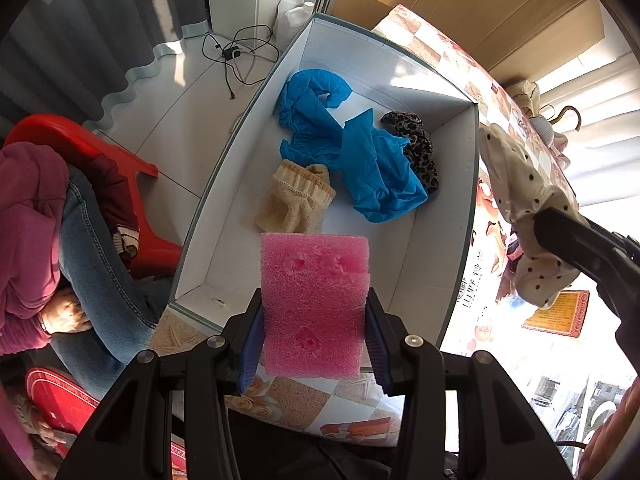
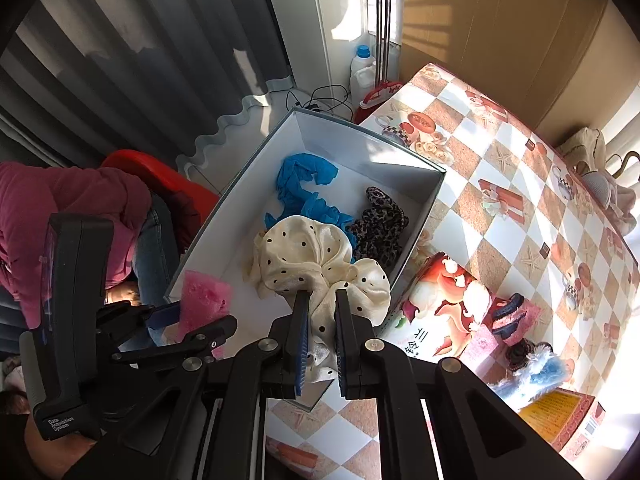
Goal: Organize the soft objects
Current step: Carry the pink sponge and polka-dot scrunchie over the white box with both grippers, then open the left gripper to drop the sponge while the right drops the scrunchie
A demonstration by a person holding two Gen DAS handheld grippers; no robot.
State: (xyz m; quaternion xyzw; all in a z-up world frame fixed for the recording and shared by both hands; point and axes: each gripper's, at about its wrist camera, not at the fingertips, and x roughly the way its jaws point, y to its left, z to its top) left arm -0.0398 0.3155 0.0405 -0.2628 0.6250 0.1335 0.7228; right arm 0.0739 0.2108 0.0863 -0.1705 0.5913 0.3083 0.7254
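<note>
White box (image 1: pixel 436 216) holds blue cloth (image 1: pixel 372 172), beige sock (image 1: pixel 294 202), leopard scrunchie (image 1: pixel 418 150).

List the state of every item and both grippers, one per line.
Left gripper: shut on pink sponge, over the box's near end.
Right gripper: shut on dotted scrunchie, over the box.
Box: open, no lid.
Blue cloth: crumpled in box.
Leopard scrunchie: in box.
Beige sock: in box.

Pink sponge (image 1: pixel 314 304) between left tongs (image 1: pixel 315 340), above white box (image 1: pixel 224 184).
</note>
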